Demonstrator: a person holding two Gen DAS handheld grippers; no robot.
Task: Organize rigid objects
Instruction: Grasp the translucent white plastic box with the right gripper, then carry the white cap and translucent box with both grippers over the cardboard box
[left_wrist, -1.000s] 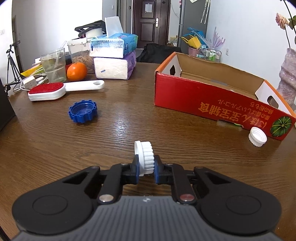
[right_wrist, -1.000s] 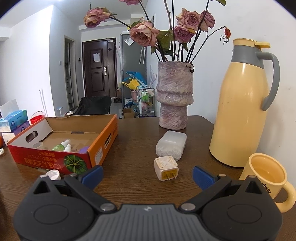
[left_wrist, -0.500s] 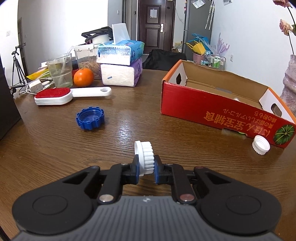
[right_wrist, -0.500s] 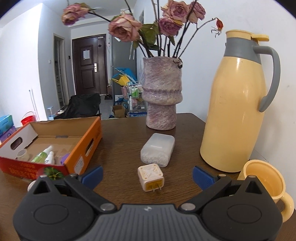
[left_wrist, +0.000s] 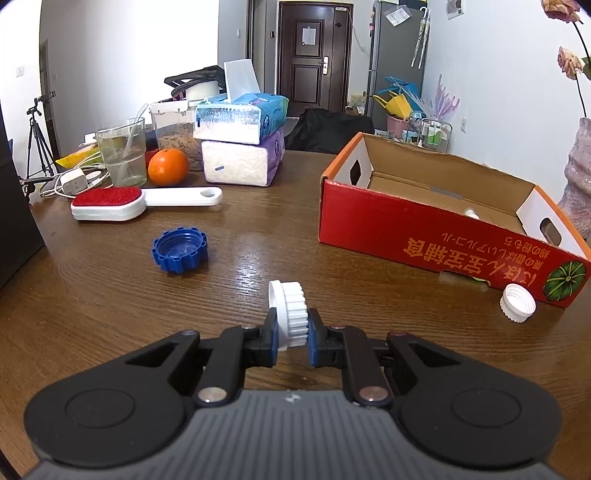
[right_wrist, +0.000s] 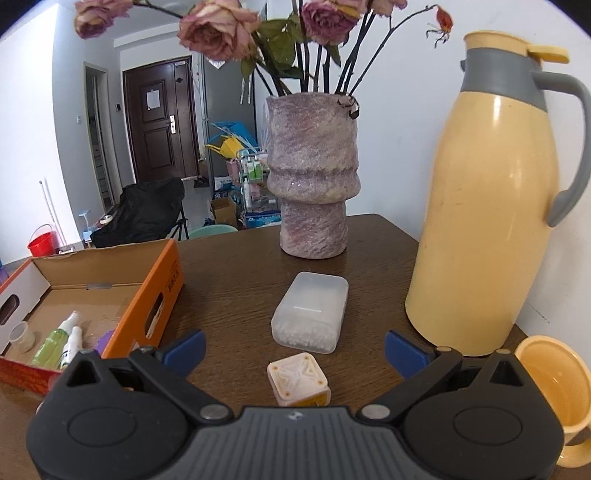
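Task status, judged from the present views: partly done. The cardboard box (left_wrist: 424, 225) stands on the worktop (left_wrist: 258, 240) as the collecting container and already holds some items; several loose items remain outside it.

Stowed in the box, right wrist view:
- two small spray bottles (right_wrist: 59, 341), lying side by side
- one small clear cup (right_wrist: 22, 334) near the perforated end wall
- one purple item at the near wall, mostly hidden; type cannot be told

In hand:
- The left gripper (left_wrist: 291, 332) has its fingers clenched on one white ribbed cap (left_wrist: 290, 314), held on edge above the worktop, well short of the box
- The right gripper (right_wrist: 293, 349) has its fingers released and spread wide, empty, with one small plug adapter (right_wrist: 297, 384) on the worktop between and just below them

Left on the worktop, largest to smallest:
- one lint brush (left_wrist: 144, 201) with red pad
- one translucent cotton-swab case (right_wrist: 310, 312), beyond the adapter
- one blue cap (left_wrist: 180, 250), open side up
- one white cap (left_wrist: 517, 303), against the box's outer wall

Cap count: three in total, two white and one blue
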